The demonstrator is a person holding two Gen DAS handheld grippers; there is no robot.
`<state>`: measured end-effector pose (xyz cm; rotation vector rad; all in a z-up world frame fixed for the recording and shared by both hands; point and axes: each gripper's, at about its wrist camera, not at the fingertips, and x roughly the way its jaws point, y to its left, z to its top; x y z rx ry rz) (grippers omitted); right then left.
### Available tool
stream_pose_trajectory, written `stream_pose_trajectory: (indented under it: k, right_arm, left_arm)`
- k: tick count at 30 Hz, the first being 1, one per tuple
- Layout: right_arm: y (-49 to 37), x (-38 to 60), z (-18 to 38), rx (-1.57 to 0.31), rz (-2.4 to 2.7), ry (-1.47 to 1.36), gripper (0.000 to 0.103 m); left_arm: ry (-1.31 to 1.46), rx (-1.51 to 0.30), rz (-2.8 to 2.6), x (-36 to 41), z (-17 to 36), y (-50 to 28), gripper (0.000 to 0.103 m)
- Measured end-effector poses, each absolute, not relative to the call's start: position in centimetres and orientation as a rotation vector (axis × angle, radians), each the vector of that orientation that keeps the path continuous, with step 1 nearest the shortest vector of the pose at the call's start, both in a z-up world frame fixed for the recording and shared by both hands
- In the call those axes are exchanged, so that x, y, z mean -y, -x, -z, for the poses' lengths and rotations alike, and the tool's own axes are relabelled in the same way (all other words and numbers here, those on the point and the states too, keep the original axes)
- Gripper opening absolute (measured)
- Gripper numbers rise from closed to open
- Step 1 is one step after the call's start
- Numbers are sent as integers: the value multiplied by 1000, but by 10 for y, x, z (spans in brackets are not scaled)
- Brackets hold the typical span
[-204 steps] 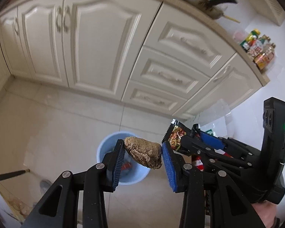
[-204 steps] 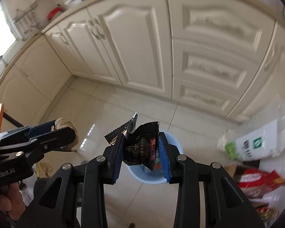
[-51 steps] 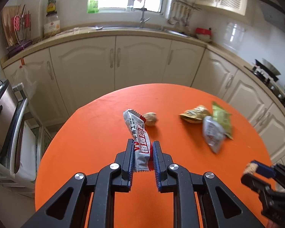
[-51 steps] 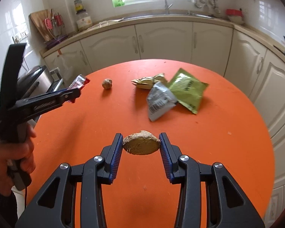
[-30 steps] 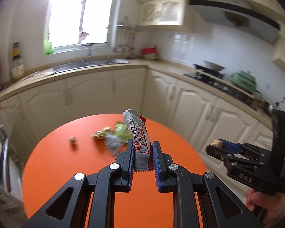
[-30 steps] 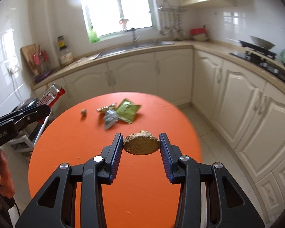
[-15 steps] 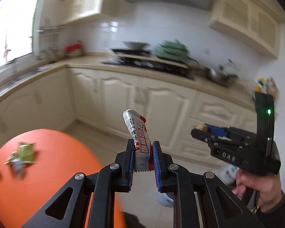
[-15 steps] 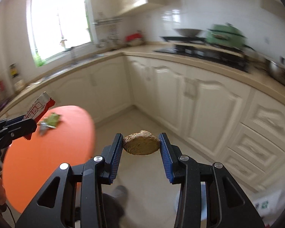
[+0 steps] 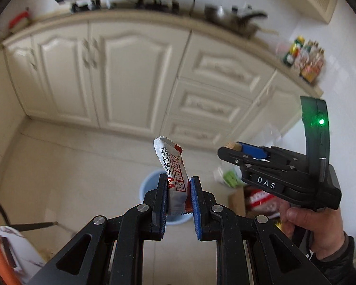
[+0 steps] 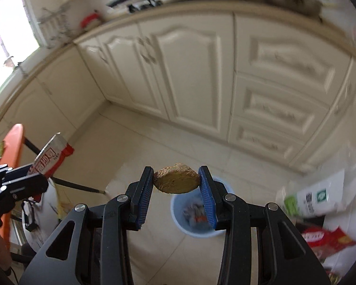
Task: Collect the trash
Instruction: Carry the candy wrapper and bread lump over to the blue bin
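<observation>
left wrist: wrapper (image 9: 176,178) in left gripper (image 9: 178,201)

The snack wrapper (image 9: 175,180) is white with red ends and red lettering; the chunk (image 10: 176,181) is tan-brown. Both grippers are black with blue pads (image 10: 207,199). The bin (image 10: 178,216) is pale blue, the cabinets (image 9: 130,76) cream.
</observation>
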<state>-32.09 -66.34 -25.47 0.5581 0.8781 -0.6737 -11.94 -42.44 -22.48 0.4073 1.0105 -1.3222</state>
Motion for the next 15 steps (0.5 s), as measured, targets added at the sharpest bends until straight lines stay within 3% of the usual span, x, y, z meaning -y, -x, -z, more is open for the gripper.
stream_pose_trajectory:
  k: [15]
  right_arm:
    - [328, 719, 348, -993, 696, -723, 41]
  left_arm:
    - [-501, -1323, 1347, 610, 348, 56, 15]
